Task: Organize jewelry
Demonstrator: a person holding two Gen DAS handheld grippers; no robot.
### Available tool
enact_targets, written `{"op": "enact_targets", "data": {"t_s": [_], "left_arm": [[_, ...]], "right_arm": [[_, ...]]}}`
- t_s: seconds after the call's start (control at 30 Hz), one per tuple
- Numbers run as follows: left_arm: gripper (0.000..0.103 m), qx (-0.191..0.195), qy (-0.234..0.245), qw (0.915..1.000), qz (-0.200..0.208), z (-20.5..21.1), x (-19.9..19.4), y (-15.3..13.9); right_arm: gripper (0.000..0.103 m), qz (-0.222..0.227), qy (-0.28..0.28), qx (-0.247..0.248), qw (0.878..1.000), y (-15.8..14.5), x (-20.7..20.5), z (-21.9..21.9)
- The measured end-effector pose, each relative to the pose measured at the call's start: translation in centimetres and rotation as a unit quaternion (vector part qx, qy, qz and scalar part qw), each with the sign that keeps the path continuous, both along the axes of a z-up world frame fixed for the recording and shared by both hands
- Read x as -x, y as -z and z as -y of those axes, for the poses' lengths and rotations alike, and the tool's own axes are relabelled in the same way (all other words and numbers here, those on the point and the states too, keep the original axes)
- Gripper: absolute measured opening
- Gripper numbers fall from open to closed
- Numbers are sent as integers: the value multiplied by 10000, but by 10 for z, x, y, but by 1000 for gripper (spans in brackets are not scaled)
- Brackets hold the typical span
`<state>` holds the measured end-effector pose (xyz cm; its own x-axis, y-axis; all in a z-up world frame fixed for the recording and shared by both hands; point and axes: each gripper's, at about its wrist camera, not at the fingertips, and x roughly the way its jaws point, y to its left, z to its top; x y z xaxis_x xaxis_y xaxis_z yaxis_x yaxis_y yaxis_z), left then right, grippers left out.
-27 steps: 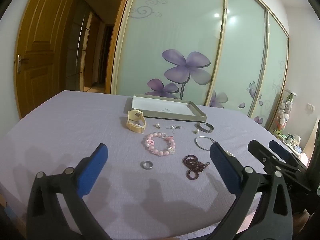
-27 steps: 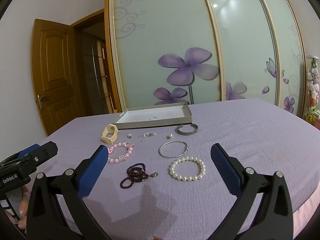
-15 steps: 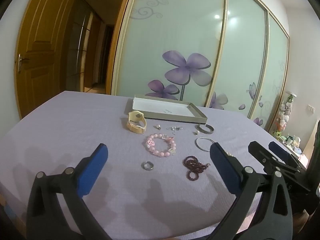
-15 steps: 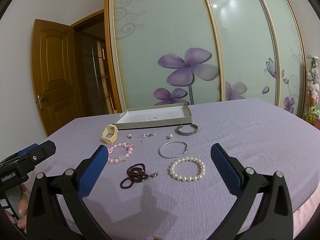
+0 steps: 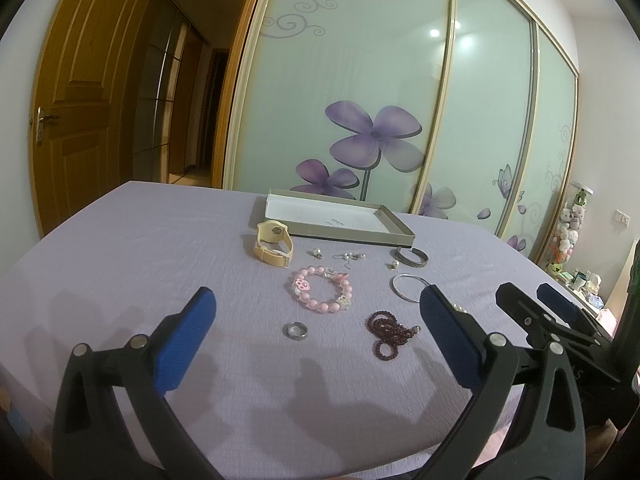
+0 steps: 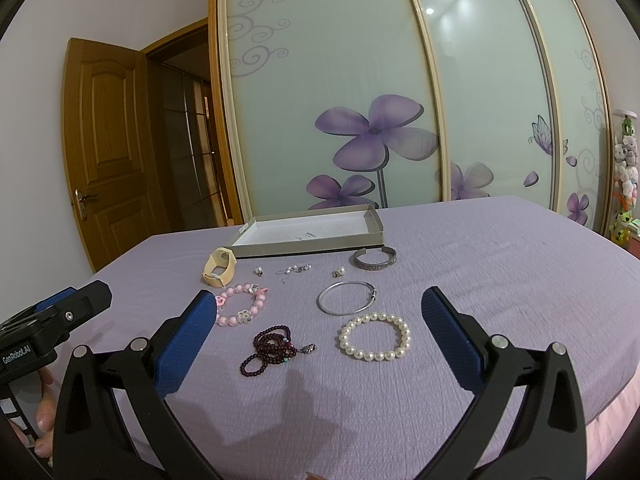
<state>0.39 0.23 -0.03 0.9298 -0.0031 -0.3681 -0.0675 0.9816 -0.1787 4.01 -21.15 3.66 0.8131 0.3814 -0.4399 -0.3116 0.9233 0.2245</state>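
Observation:
Jewelry lies spread on a lilac bedspread in front of a shallow grey box [image 5: 394, 229] [image 6: 374, 224]. I see a cream watch [image 5: 274, 244] [image 6: 220, 268], a pink bead bracelet [image 5: 322, 290] [image 6: 240, 306], a dark red bead string [image 5: 388, 334] [image 6: 270, 348], a silver ring [image 5: 295, 330], a thin silver bangle [image 6: 346, 298], a wide silver cuff [image 6: 374, 259], a pearl bracelet [image 6: 374, 336] and small earrings [image 6: 294, 270]. My left gripper [image 5: 316, 312] and right gripper [image 6: 320, 312] hover open above the near edge, holding nothing.
Sliding wardrobe doors with purple flowers stand behind the bed. A wooden door [image 5: 84, 92] is open at the left. Plush toys [image 5: 570, 224] hang at the far right. A hand [image 6: 42, 416] holds the left gripper's handle.

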Motion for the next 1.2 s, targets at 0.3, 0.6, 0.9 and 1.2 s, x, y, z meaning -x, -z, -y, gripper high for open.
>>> {"op": "enact_targets", "data": {"t_s": [0.3, 0.6, 0.9, 1.2], "left_arm": [[101, 2, -1, 10000, -2, 0, 2, -1], [101, 1, -5, 10000, -8, 0, 2, 0], [101, 8, -3, 10000, -11, 0, 2, 0], [101, 7, 2, 10000, -6, 0, 2, 0]], "right_arm": [[102, -7, -2, -4, 10000, 1, 0, 0], [102, -10, 0, 2, 10000, 1, 0, 0], [102, -22, -7, 0, 10000, 2, -1, 0], [102, -18, -5, 0, 10000, 3, 0, -1]]}}
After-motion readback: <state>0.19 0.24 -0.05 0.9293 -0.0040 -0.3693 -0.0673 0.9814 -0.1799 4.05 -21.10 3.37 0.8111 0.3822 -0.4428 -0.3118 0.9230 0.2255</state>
